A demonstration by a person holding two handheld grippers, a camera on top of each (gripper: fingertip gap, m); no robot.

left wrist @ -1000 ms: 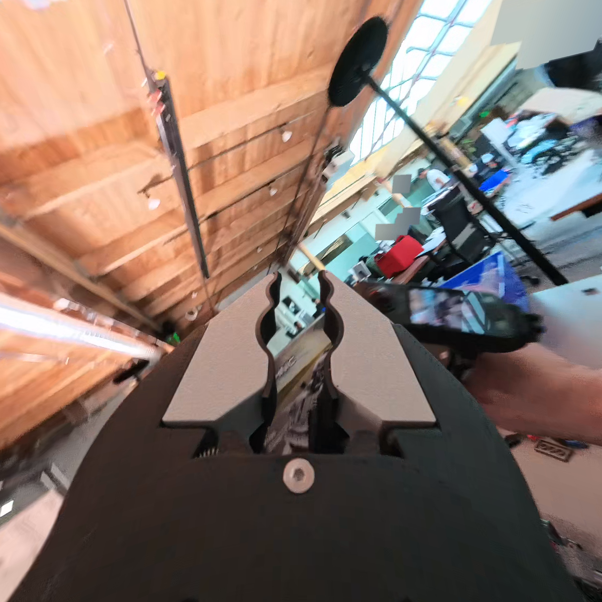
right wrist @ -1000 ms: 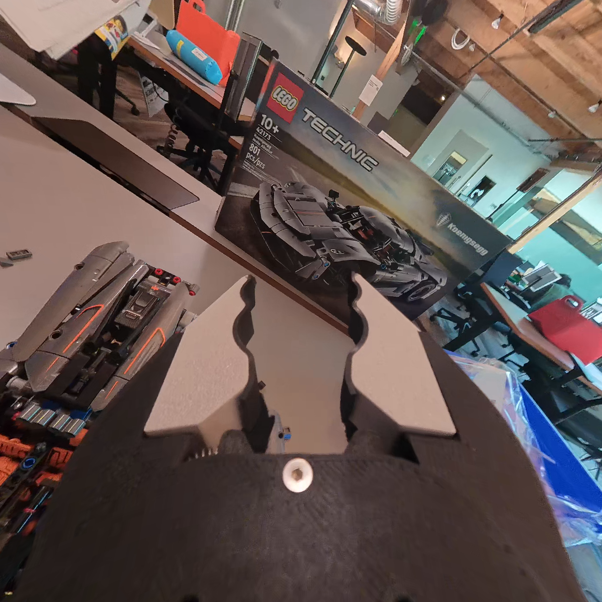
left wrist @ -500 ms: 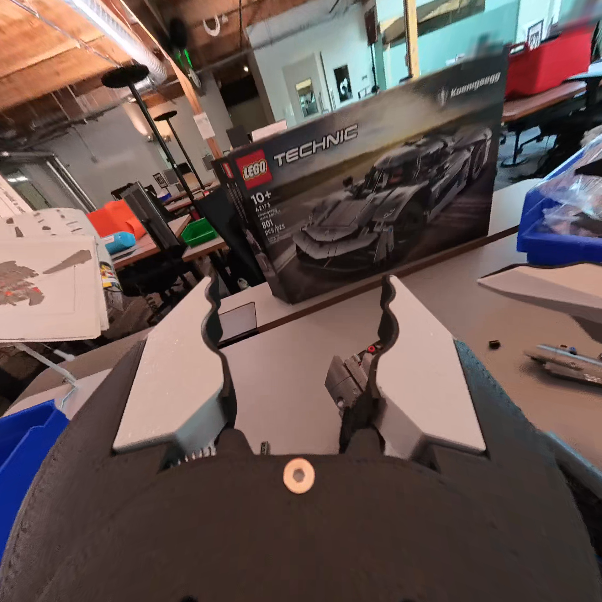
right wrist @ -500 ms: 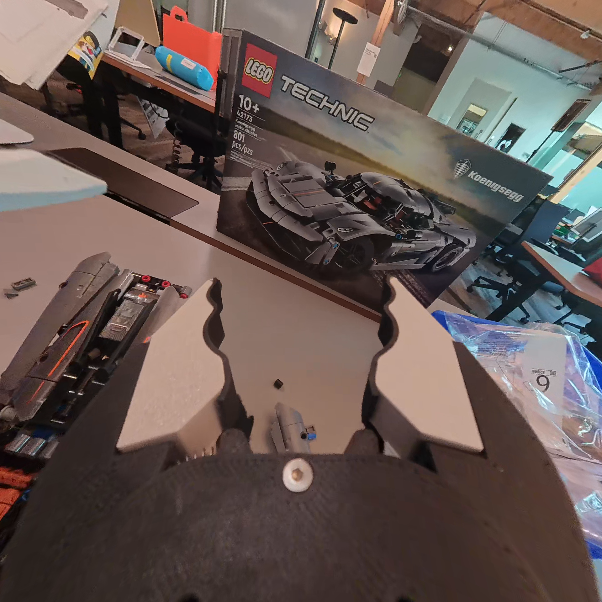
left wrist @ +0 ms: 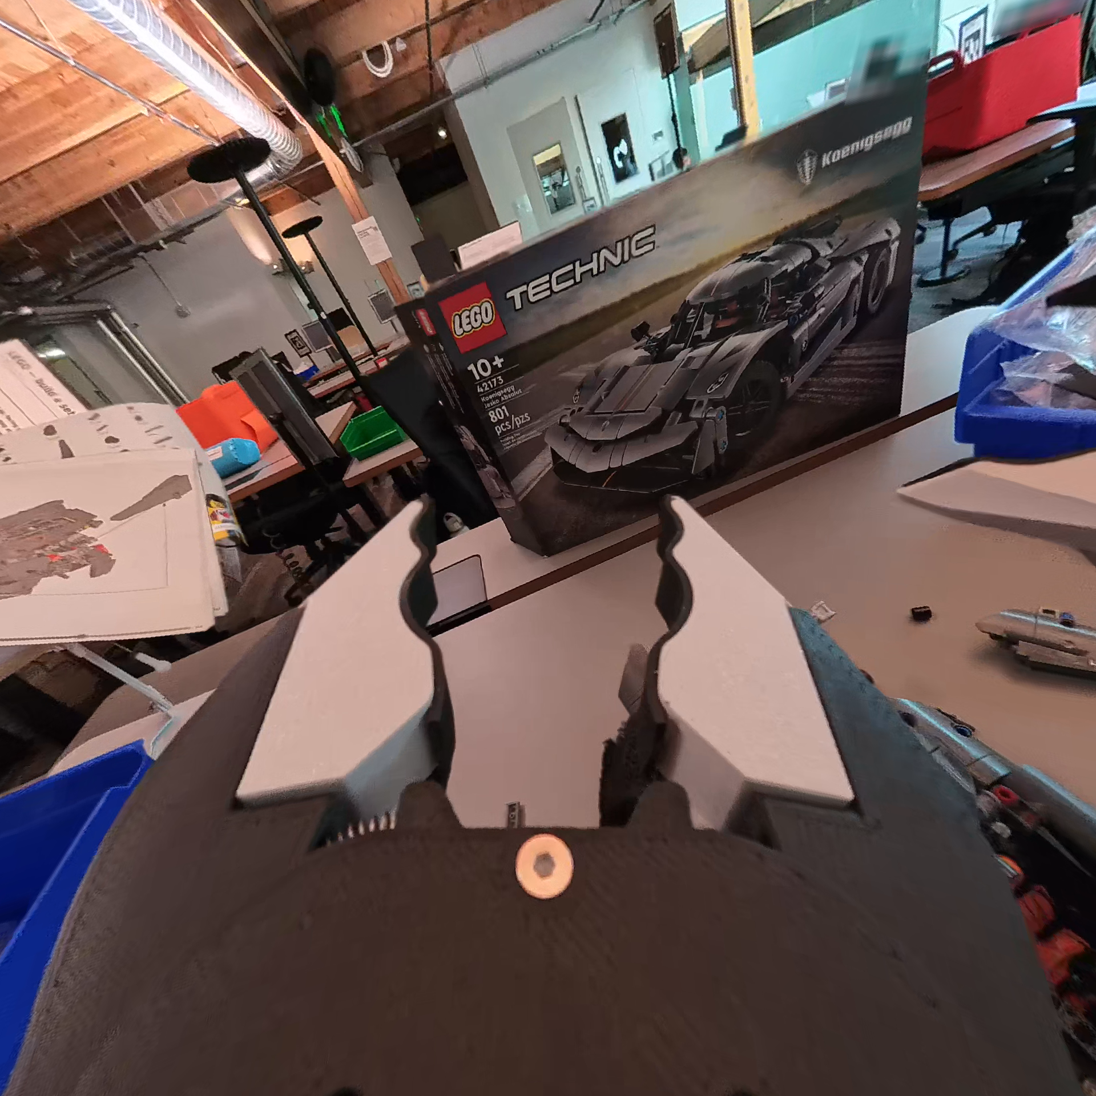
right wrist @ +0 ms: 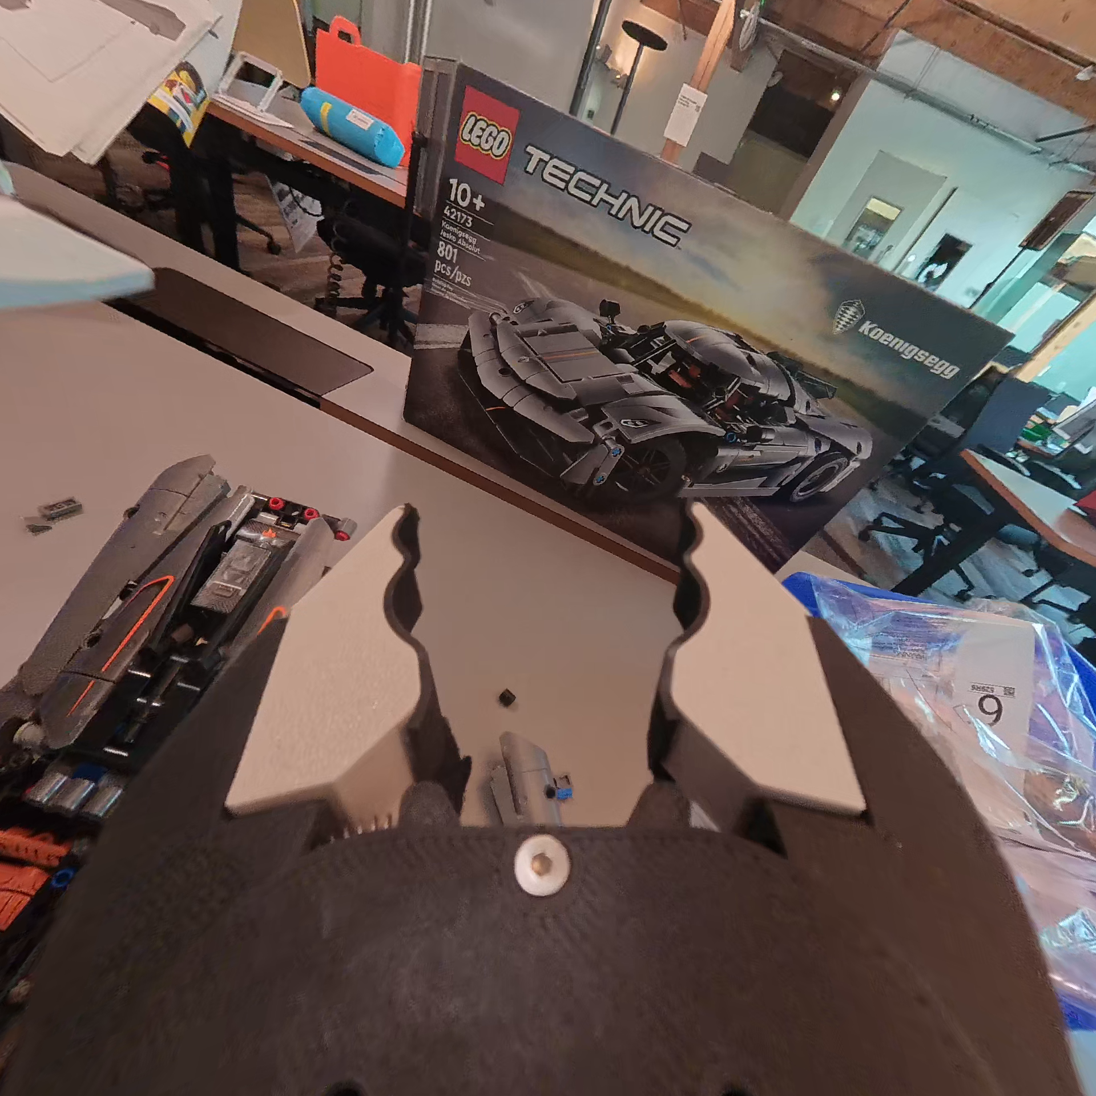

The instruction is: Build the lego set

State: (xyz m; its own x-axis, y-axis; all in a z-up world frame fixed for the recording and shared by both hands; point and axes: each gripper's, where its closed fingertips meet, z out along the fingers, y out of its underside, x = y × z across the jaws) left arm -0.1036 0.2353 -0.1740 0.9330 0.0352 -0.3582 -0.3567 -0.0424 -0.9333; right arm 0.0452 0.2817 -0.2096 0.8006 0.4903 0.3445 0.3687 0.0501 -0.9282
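Lego car [right wrist: 136, 623] on table [right wrist: 178, 415], both claws [left wrist: 545, 569] [right wrist: 548, 569] agape, level above it.

Each gripper, left gripper [left wrist: 545, 587] and right gripper [right wrist: 545, 593], is formed of a rough black printed body, a central silver hex screw, and two pale grey fingers [left wrist: 350, 670] edged with wavy black pads.

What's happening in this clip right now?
A person holds two grippers over a table for a lego build. Both the left gripper and the right gripper are open and hold nothing. The half-built car lies to the right gripper's left; a small grey sub-assembly and a tiny black piece lie between its fingers. The set's box stands behind, and a bin of bagged parts sits at right.
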